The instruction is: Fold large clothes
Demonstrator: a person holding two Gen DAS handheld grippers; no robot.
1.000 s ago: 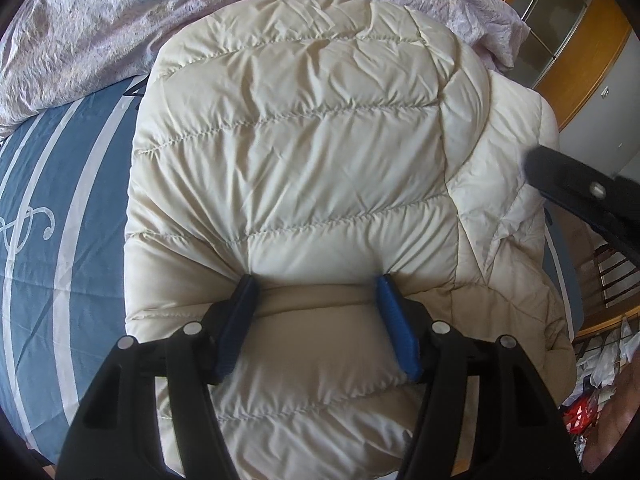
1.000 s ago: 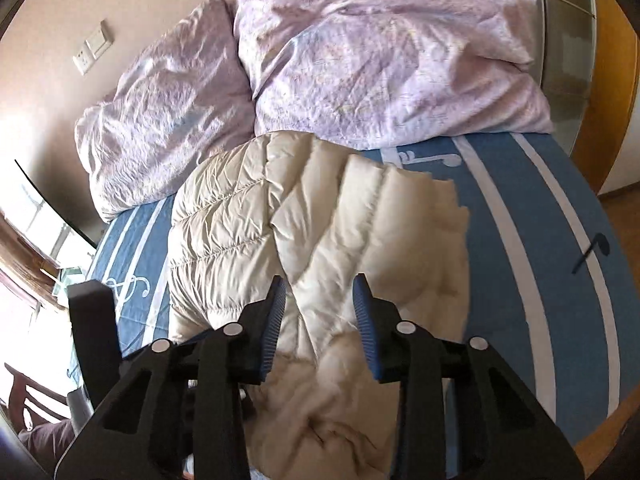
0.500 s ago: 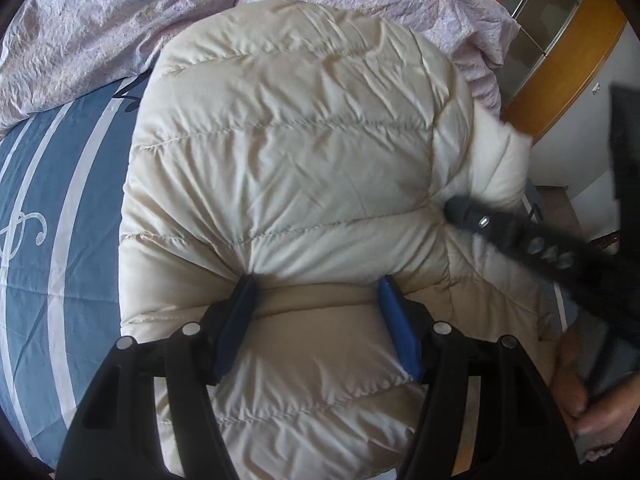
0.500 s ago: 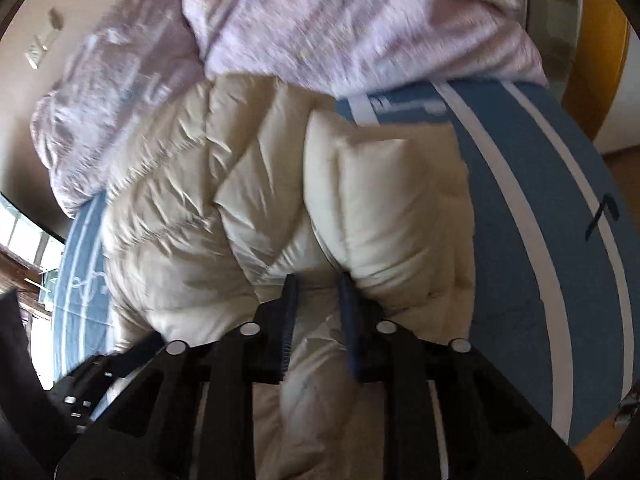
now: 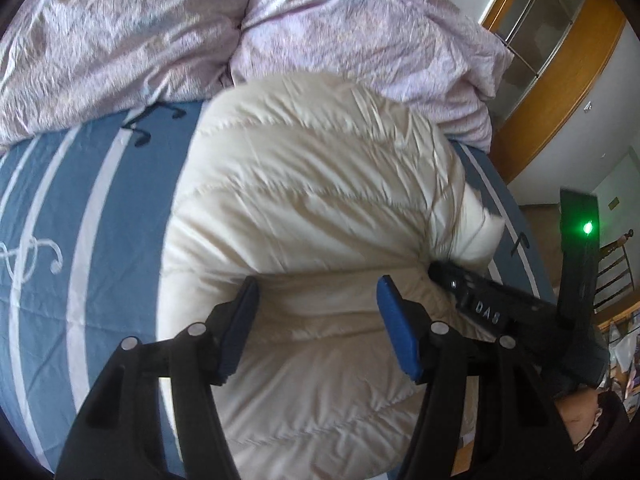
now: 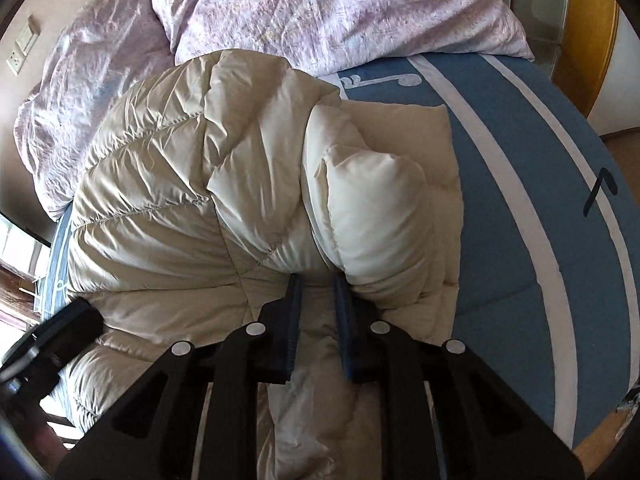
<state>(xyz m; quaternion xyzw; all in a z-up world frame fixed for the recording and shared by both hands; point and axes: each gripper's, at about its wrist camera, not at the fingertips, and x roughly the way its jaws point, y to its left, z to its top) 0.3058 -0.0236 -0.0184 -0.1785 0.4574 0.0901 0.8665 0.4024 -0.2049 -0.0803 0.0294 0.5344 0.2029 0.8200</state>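
Garment: one cream quilted down jacket (image 5: 320,208), puffy, stitched in horizontal channels, doubled over on itself into a rounded mound.
Location: it lies on my blue bedsheet (image 5: 80,216) with white stripes, its far edge just beside the pillows.
Count: one jacket; two lilac pillows (image 5: 352,28); two grippers.
Left gripper (image 5: 316,300): I hold it low over the near part of the jacket, blue pads wide apart, padding bulging between them, nothing clamped.
Right gripper (image 6: 316,300): I hold it at the jacket's right side, pads drawn close together, pinching a fold of the padding.
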